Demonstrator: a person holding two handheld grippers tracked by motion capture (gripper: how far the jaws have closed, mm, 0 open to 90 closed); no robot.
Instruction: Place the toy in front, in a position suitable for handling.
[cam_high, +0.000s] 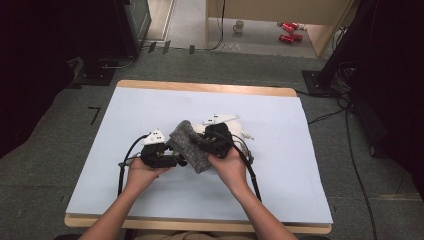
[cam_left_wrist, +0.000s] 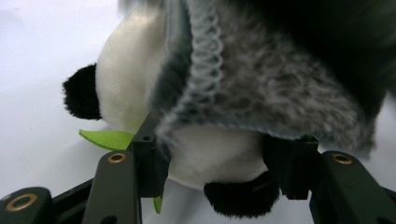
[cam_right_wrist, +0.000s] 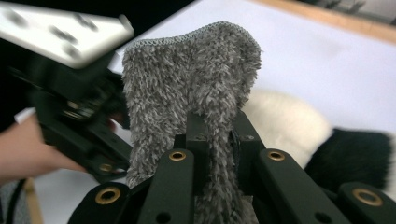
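1. High view: both hands meet at the middle of the pale blue surface (cam_high: 150, 105). A grey fleece cloth (cam_high: 190, 146) stands between the left tongs (cam_high: 172, 159) and right tongs (cam_high: 202, 142), with a white plush toy partly hidden behind the right tongs.
2. Left gripper view: toy resolves as a plush panda (cam_left_wrist: 135, 79), white body with black ear and paw, green leaf (cam_left_wrist: 105, 138) at its near side. The left tongs (cam_left_wrist: 217, 163) are clamped on the panda's body, the cloth (cam_left_wrist: 261, 88) draped over it.
3. Right gripper view: right tongs (cam_right_wrist: 219, 140) pinched together on a fold of the cloth (cam_right_wrist: 187, 79), which rises upright above them. The panda (cam_right_wrist: 285, 121) lies on the surface just behind, to the right; the left gripper (cam_right_wrist: 70, 116) sits at the left.
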